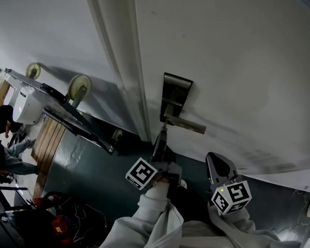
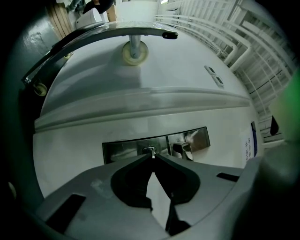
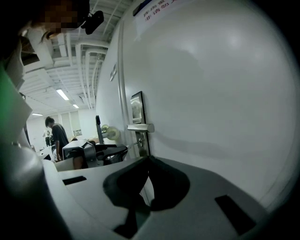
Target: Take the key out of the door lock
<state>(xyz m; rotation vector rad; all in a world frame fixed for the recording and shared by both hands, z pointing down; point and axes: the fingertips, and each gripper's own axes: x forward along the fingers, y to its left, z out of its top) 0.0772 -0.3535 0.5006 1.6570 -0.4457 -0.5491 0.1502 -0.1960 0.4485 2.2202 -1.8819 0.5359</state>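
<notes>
A white door carries a steel lock plate with a lever handle. In the left gripper view a small metal key sticks out of the plate beside the handle. My left gripper is at the lock, its tips shut on the key. The right gripper view shows the handle, the key below it, and the left gripper holding it. My right gripper hangs back from the door, lower right of the lock, jaws shut on nothing.
A metal cart with pale wheels stands by the wall left of the door frame. People are at the far left, and red gear lies on the dark floor. A printed sheet is stuck on the door.
</notes>
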